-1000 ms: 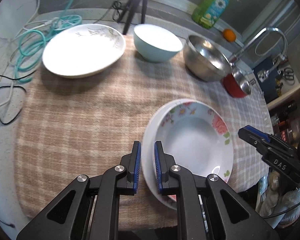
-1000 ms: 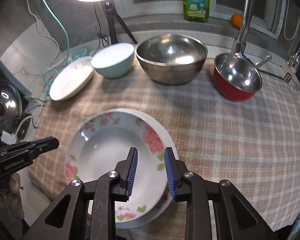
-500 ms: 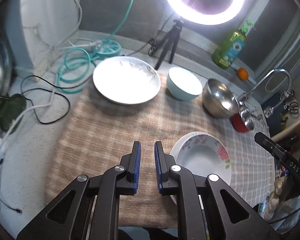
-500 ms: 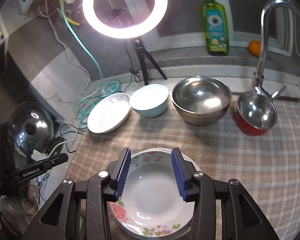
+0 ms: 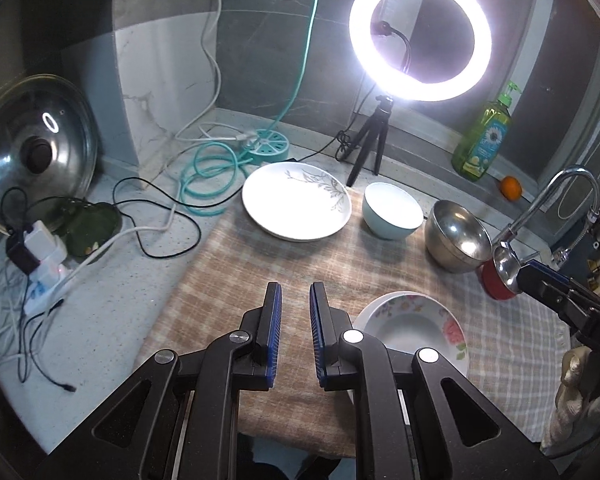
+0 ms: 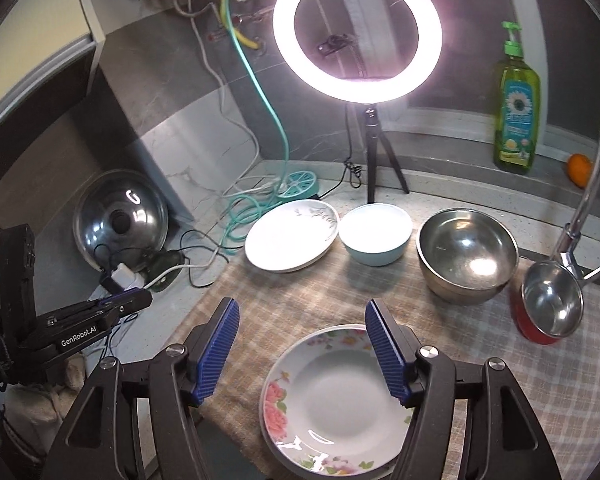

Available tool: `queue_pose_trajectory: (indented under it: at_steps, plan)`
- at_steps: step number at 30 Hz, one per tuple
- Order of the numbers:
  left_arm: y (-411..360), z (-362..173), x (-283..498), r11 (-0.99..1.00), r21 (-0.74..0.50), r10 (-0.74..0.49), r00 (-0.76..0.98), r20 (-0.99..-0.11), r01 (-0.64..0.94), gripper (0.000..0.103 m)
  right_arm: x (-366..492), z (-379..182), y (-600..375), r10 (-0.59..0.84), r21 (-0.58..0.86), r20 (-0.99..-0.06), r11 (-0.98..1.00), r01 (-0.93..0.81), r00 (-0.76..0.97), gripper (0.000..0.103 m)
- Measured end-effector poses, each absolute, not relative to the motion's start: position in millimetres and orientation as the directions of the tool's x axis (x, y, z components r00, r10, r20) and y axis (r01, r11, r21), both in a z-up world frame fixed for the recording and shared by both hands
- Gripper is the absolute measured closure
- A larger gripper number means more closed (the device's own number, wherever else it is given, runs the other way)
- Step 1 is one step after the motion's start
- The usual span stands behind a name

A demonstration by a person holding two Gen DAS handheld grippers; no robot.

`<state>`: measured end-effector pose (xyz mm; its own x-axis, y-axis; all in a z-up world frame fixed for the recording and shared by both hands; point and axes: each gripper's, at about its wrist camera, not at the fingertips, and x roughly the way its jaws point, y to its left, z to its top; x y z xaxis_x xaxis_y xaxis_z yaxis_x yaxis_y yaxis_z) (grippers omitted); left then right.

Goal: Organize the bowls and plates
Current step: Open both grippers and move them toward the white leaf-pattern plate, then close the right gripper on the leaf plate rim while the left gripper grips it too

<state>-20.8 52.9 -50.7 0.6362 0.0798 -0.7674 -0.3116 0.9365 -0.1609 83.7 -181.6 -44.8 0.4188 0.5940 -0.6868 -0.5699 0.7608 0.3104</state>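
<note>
A floral deep plate (image 6: 334, 396) sits on another white plate at the near edge of the checked cloth (image 6: 320, 292); it also shows in the left wrist view (image 5: 414, 326). A white plate with a leaf print (image 5: 296, 204) (image 6: 290, 234), a light blue bowl (image 5: 392, 210) (image 6: 376, 232) and a steel bowl (image 5: 456, 240) (image 6: 466, 254) stand in a row at the back. My left gripper (image 5: 295, 336) is nearly closed and empty, above the cloth left of the floral plate. My right gripper (image 6: 302, 352) is wide open and empty above it.
A red saucepan (image 6: 548, 304) stands at the right by the tap (image 6: 592, 184). A ring light on a tripod (image 6: 358, 32), a soap bottle (image 6: 516, 104), an orange (image 6: 578, 170), a pot lid (image 6: 118, 220) and cables (image 5: 100, 236) lie around the cloth.
Both grippers have lifted up and back from the floral plate. My right gripper has opened wide. My left gripper's jaws have parted slightly.
</note>
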Motion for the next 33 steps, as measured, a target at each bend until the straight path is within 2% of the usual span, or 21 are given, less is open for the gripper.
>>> queue_pose_trajectory:
  at_steps: [8, 17, 24, 29, 33]
  plan:
    - [103.6, -52.3, 20.2, 0.944, -0.204, 0.01, 0.641, -0.768, -0.26, 0.09, 103.7, -50.5, -144.8, 0.575, 0.335, -0.72, 0.778, -0.532, 0.388, 0.041]
    - [177.0, -71.5, 117.2, 0.973, -0.211, -0.113, 0.597, -0.794, -0.096, 0.09, 136.2, -71.9, -95.7, 0.527, 0.414, -0.723, 0.848, -0.331, 0.446, 0.041]
    - [195.0, -109.9, 184.8, 0.981, -0.194, -0.18, 0.511, -0.841, 0.028, 0.09, 160.4, -118.8, -69.4, 0.475, 0.444, -0.782, 0.879, -0.173, 0.404, 0.042]
    - [195.6, -141.7, 220.4, 0.976, -0.198, -0.218, 0.454, -0.864, 0.093, 0.09, 183.1, -142.2, -59.0, 0.429, 0.429, -0.818, 0.899, -0.09, 0.384, 0.046]
    - [198.2, -157.4, 238.6, 0.97, -0.212, -0.243, 0.43, -0.869, 0.119, 0.09, 197.3, -154.0, -47.1, 0.407, 0.411, -0.837, 0.909, -0.071, 0.366, 0.053]
